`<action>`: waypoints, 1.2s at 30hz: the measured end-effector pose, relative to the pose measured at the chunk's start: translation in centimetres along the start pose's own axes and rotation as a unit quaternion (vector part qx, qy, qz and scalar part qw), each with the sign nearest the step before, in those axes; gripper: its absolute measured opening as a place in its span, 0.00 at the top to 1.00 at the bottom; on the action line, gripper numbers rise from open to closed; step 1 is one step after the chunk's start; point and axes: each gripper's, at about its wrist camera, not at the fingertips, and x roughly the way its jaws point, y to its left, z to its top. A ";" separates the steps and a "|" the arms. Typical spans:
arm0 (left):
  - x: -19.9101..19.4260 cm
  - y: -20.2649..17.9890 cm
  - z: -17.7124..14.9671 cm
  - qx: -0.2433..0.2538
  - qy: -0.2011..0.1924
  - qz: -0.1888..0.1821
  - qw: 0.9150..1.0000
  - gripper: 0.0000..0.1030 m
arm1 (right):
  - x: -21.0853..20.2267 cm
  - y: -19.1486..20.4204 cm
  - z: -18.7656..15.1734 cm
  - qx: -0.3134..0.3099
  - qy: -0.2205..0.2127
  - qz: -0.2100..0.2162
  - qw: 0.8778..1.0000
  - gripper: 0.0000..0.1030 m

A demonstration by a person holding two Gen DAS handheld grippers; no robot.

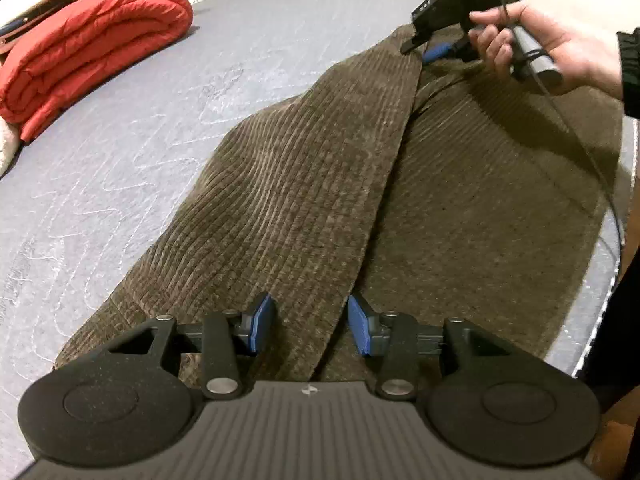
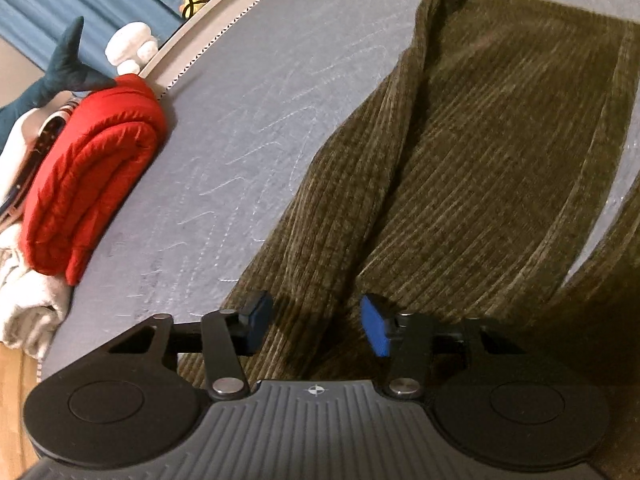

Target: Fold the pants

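Brown corduroy pants (image 1: 320, 184) lie spread on a grey-blue quilted mattress (image 1: 120, 152), one leg folded over the other. My left gripper (image 1: 311, 326) hovers over the near end of the top leg, its blue pads (image 1: 262, 322) apart and gripping nothing. At the far end, a hand (image 1: 560, 52) holds my right gripper (image 1: 420, 50) down at the pants' edge. In the right wrist view, the right gripper (image 2: 316, 326) stands low over the pants (image 2: 480, 160). A raised ridge of cloth runs between its blue pads (image 2: 374, 328), and I see no pinch.
A folded red quilt (image 1: 92, 48) (image 2: 92, 172) lies at the mattress's left side, with a white towel (image 2: 28, 304) and plush toys (image 2: 64, 64) beside it. The mattress's piped edge (image 2: 208, 52) runs behind. A black cable (image 1: 592, 160) trails from the right gripper.
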 end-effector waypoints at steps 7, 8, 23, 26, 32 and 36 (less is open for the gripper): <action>1.1 -0.1 0.6 0.006 0.006 0.015 1.000 0.55 | -1.3 0.2 0.0 -0.001 -0.013 0.015 1.000 0.89; 1.2 -0.1 0.7 0.008 0.008 0.017 1.000 0.55 | -1.8 0.2 0.1 -0.001 -0.017 0.020 1.000 0.89; -4.5 2.1 -0.5 0.007 -0.067 -0.023 0.997 0.95 | -13.3 -1.5 -0.7 -0.068 -0.046 0.063 0.995 0.97; -6.7 4.0 -1.9 0.021 -0.090 -0.056 0.994 0.96 | -16.7 -1.7 -1.9 -0.109 -0.042 0.062 0.991 0.97; -7.5 2.8 -6.2 0.161 -0.044 -0.136 0.977 0.95 | -19.9 -3.7 -5.9 -0.206 0.071 0.032 0.975 0.95; -7.5 2.1 -5.6 0.164 -0.055 -0.144 0.974 0.84 | -20.2 -7.8 -4.8 -0.164 0.077 0.004 0.984 0.92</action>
